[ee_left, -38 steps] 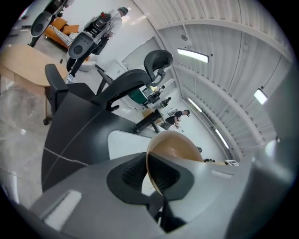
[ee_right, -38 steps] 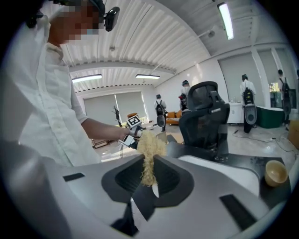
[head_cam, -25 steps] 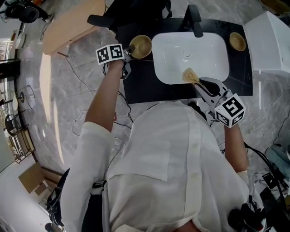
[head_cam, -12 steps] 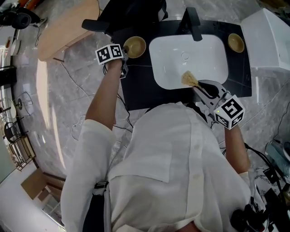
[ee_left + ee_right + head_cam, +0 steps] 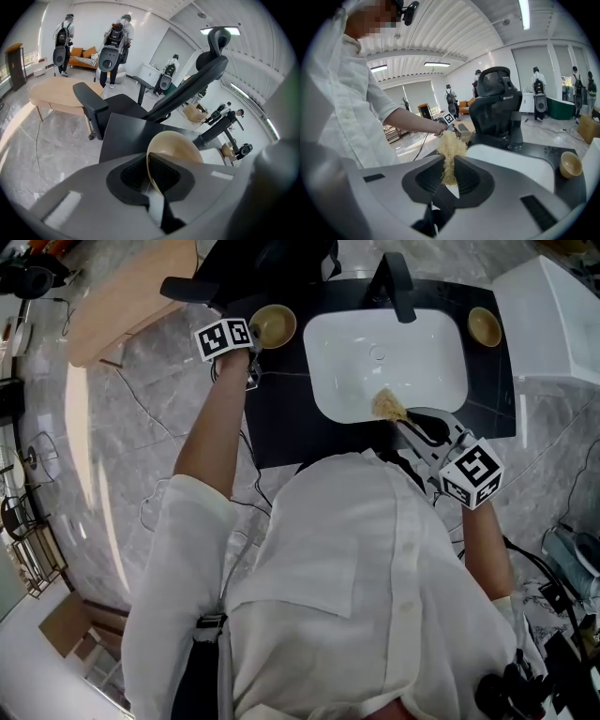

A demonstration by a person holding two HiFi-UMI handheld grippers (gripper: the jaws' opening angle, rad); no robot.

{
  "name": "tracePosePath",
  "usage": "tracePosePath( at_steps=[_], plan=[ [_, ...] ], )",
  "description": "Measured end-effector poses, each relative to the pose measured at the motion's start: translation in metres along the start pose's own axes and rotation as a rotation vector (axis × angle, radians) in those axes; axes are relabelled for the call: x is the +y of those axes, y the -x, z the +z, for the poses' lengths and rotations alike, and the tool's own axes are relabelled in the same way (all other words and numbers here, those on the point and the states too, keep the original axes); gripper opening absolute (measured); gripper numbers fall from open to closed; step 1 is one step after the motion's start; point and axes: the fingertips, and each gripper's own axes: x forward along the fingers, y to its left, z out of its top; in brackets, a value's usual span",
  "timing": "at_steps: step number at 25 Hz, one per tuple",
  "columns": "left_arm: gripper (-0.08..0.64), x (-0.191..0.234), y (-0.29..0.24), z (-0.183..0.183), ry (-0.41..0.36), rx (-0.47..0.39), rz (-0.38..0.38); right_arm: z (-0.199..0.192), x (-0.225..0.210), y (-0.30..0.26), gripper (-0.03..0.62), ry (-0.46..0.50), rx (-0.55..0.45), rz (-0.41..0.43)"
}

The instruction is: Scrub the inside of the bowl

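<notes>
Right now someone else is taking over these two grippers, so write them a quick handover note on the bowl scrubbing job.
Grippers: the left gripper is shut on the rim of the wooden bowl, over the black counter left of the sink. The right gripper is shut on the fibrous scrubber, at the sink's near edge and well apart from the bowl.
Done: both things are gripped.
Left: bring them together, probably over the sink, and scrub the bowl's inside.
A second bowl sits right of the sink.

No legible wording is showing in any view.
The left marker cube (image 5: 225, 337) and the right marker cube (image 5: 472, 474) are displaying only black-and-white square patterns; no lettering, brand or number is reading clearly.
</notes>
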Motion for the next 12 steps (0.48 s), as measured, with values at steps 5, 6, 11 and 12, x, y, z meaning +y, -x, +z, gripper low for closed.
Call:
tracePosePath(
  at_steps=[5, 6, 11, 12],
  plan=[
    [0.04, -0.005, 0.006, 0.007, -0.024, -0.04, -0.005, 0.0, 0.01, 0.002, 0.052, 0.027, 0.019, -0.007],
    [0.05, -0.005, 0.007, 0.008, -0.028, -0.049, -0.005, 0.0, 0.011, 0.003, 0.052, 0.027, 0.018, -0.008],
    [0.074, -0.006, 0.036, 0.02, -0.017, -0.184, 0.014, -0.001, 0.012, 0.012, 0.052, 0.0, -0.002, -0.03],
    [0.074, -0.005, 0.046, 0.022, -0.035, -0.223, 0.036, -0.002, 0.012, 0.014, 0.052, -0.001, -0.002, -0.038]
  ],
)
